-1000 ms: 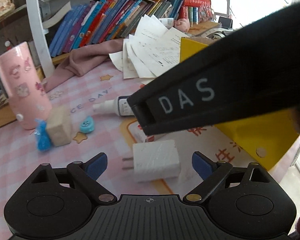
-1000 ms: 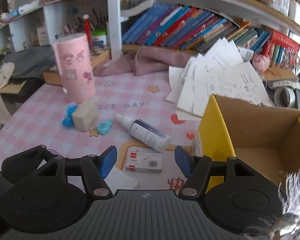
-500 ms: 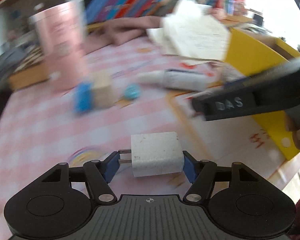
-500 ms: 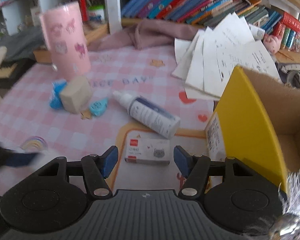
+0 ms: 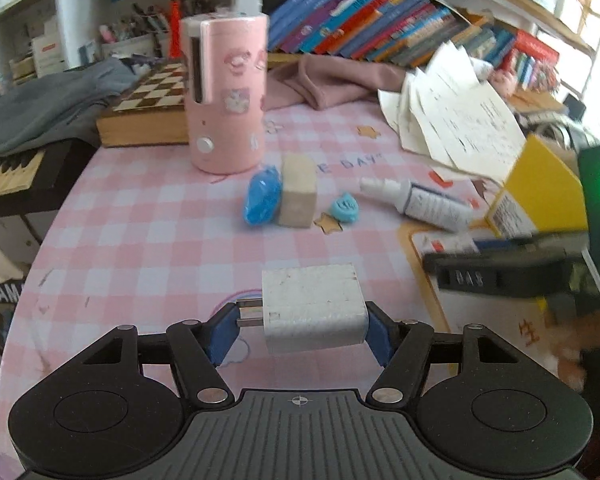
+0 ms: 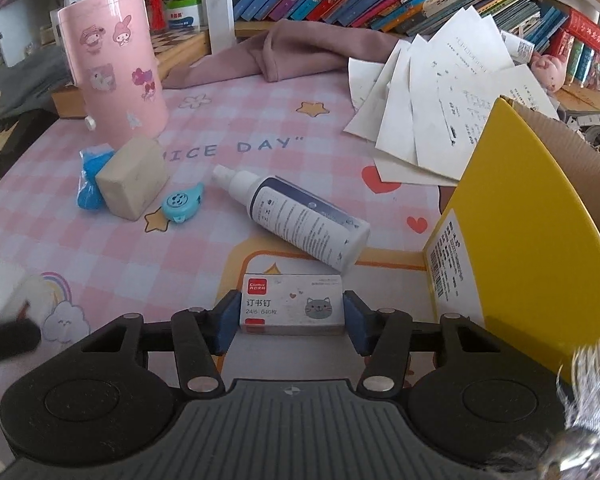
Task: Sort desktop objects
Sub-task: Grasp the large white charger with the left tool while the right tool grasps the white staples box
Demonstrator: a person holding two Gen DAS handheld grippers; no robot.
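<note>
Left wrist view: the left tongs (image 5: 300,330) pinch a white, rectangular plastic plug adapter (image 5: 312,310) crosswise. One blue pad meets its two metal prongs, the other its flat end, and it appears lifted clear of the pink checked table mat (image 5: 140,232). Only this view shows the chessboard-topped wooden box (image 5: 148,116) and the side slot in the tall pink cylindrical container with cartoon stickers (image 5: 226,96), both far ahead of the left tongs. The right tongs show here as a blurred black bar, off to the right.

Right wrist view: the right tongs (image 6: 290,322) have just been closing. Between their blue pads (image 6: 226,320) lies a small white cardboard staple box with a red logo and a grey cat drawing (image 6: 292,304), flat on the mat. The pads look pressed to its short ends, though contact on the left end is hard to confirm. Only this view shows the brown corrugated inside of the yellow cardboard box (image 6: 520,232), which stands open just right of these tongs.

Ahead of both tongs:
- A white plastic spray bottle with a dark label (image 6: 300,216) lies on its side.
- A beige, matte rectangular block (image 6: 134,184) touches a crumpled blue wrapper (image 6: 90,180).
- A small, round turquoise gadget (image 6: 182,202) sits just beside the block.
- Loose printed paper sheets (image 6: 432,100) fan out further back.
</note>
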